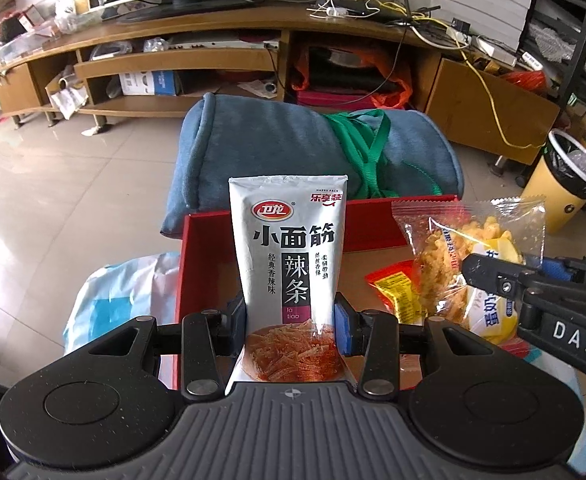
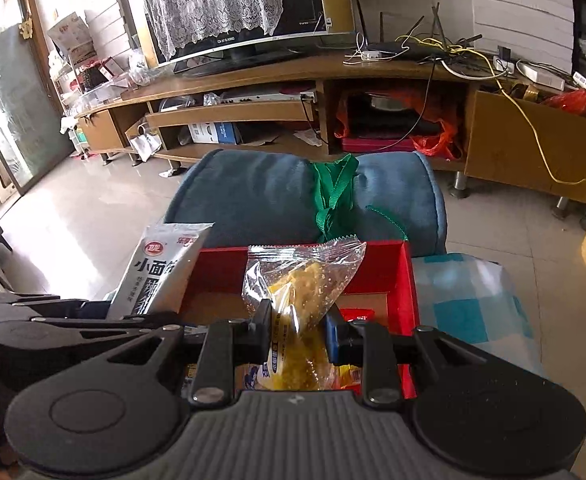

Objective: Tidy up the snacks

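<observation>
Left wrist view shows the left gripper (image 1: 291, 318) clamped on the lower part of a white latiao packet (image 1: 289, 256), which stands upright between the blue pads; its front carries the red Weilong logo, large black characters "小面筋", a dark panel reading "辣条" with "la tiao" beneath, and a picture of red spicy strips at the bottom. Behind the packet sits a red box (image 1: 373, 224) with a brown cardboard floor, and inside it lies a small red snack packet (image 1: 397, 286) with a yellow label. To the right, the right gripper (image 1: 489, 276), marked "DAS" on its arm, is closed on a clear packet of yellow crispy snacks (image 1: 453, 248) held over the box. Right wrist view shows the same right gripper (image 2: 299, 334) pinching the clear packet (image 2: 305, 280) just above the box's (image 2: 407, 276) interior, with the latiao packet (image 2: 161, 268) tilted at the left edge of the box. Beyond the box lies a rolled blue blanket (image 2: 261, 196) tied with a green strap (image 2: 333, 192). A light plastic bag with blue squares (image 2: 469, 304) rests beside the box on the right.
</observation>
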`<state>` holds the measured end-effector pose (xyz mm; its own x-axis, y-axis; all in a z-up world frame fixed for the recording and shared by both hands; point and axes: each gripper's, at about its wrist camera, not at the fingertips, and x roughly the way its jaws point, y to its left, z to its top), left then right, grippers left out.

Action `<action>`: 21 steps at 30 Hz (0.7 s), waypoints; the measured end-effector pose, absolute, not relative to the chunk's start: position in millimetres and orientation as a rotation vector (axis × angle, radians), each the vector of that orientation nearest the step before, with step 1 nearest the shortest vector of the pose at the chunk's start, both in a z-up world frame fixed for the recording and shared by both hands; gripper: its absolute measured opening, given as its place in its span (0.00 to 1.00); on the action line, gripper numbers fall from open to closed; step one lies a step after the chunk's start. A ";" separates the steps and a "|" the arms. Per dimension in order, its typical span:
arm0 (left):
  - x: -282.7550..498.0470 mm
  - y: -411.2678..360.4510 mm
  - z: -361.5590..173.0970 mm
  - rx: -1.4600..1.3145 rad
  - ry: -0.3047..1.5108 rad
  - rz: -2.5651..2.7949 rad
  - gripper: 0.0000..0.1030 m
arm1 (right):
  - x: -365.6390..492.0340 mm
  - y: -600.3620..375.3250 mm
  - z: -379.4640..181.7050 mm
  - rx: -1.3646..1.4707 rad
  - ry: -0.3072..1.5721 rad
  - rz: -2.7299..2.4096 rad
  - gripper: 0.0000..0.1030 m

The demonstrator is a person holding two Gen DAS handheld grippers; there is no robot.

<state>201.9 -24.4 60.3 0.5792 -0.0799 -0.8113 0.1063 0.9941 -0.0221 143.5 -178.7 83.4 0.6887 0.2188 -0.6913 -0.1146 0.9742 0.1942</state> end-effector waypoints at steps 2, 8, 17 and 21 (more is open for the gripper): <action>203.1 -25.2 58.4 0.037 0.948 -0.103 0.48 | 145.6 -177.8 82.5 0.133 0.791 0.187 0.24; 208.6 -28.1 53.7 0.052 0.958 -0.092 0.48 | 151.1 -175.1 78.3 0.126 0.804 0.186 0.24; 217.6 -30.4 43.8 0.068 0.984 -0.075 0.48 | 162.0 -170.8 68.1 0.112 0.835 0.179 0.24; 221.4 -33.1 38.6 0.074 0.997 -0.071 0.48 | 168.2 -170.0 63.5 0.110 0.846 0.178 0.24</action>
<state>221.4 -33.1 38.6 0.5413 -0.0257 -0.8404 0.0936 0.9952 0.0299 168.2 -170.0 63.5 0.6496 0.2004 -0.7334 -0.1129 0.9794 0.1676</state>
